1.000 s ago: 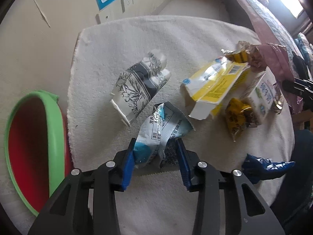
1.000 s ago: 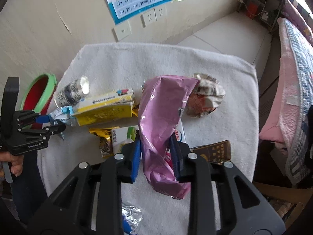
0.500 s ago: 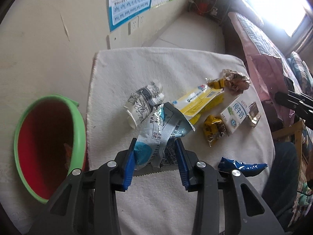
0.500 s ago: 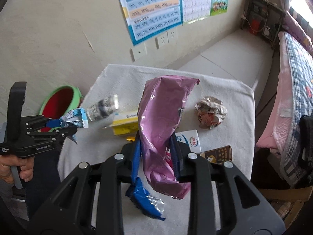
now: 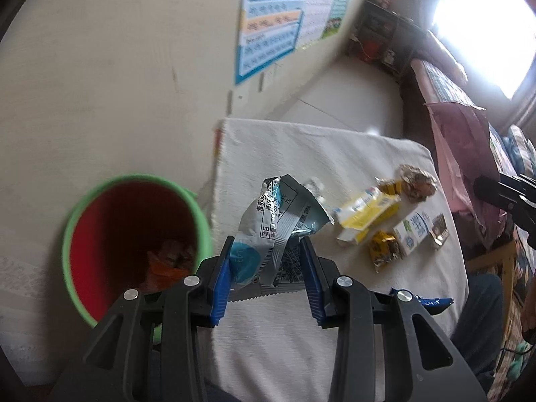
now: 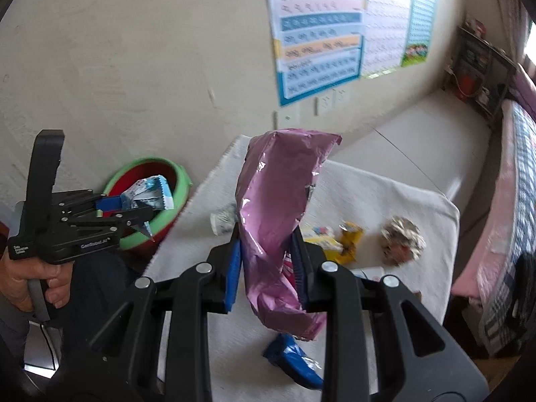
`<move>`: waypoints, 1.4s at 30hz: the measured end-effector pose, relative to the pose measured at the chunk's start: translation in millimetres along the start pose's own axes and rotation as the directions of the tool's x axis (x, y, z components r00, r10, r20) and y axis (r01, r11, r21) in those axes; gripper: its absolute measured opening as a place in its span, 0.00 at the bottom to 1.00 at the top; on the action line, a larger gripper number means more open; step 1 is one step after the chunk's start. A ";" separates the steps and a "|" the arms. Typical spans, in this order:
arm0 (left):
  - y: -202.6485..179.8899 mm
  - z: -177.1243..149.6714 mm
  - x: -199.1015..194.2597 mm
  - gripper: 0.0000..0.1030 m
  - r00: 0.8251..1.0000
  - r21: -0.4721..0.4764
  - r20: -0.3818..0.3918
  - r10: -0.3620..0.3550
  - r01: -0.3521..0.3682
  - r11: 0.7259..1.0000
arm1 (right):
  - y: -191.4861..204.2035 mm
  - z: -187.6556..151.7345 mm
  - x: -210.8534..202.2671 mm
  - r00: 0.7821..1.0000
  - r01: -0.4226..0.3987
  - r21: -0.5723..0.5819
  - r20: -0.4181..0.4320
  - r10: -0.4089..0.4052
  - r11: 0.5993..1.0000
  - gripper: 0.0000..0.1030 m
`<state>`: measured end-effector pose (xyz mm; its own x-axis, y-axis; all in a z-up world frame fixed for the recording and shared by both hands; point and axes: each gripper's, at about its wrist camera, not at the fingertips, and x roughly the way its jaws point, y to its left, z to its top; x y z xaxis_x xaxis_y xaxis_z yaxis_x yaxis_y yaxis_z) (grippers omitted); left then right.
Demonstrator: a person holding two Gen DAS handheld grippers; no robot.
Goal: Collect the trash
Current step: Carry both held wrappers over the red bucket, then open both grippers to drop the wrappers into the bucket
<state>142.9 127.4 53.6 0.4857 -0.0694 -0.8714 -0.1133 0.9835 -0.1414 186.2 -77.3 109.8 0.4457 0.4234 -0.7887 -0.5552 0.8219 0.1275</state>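
Beige wall, charts, bright window

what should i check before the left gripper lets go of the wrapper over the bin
1. Left gripper clamped on the blue-silver wrapper: ok.
2. Wrapper over the bin opening: cannot tell; the right wrist view shows it near the rim, the left wrist view shows it beside the bin.
3. Bin opening unblocked: ok, only some trash at the bottom.
4. Right gripper holding the pink bag away from the bin: ok.
5. Trash left on the white cloth: not ok, yellow box and blue wrapper remain.
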 end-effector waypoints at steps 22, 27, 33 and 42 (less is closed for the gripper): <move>137.3 -7.6 -41.8 0.35 0.988 -0.232 0.041 0.146 -0.132 0.964 | 143.8 65.6 57.0 0.970 -0.243 -0.185 -0.047 0.238 0.952 0.26; 156.0 -9.3 -44.8 0.36 0.987 -0.257 0.034 0.160 -0.146 0.955 | 165.9 71.2 74.2 0.961 -0.275 -0.201 -0.069 0.266 0.940 0.26; 172.8 -5.2 -43.5 0.38 0.986 -0.267 0.030 0.166 -0.152 0.952 | 183.2 73.7 97.9 0.951 -0.307 -0.194 -0.101 0.292 0.932 0.26; 192.9 11.1 -46.7 0.47 0.987 -0.314 0.066 0.150 -0.122 0.941 | 200.8 77.1 123.6 0.944 -0.324 -0.216 -0.142 0.299 0.921 0.40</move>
<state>107.9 322.2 72.3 0.5192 0.0899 -0.8499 -0.4384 0.8817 -0.1746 183.9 169.6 84.2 0.1547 0.5908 -0.7919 -0.8072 0.5377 0.2435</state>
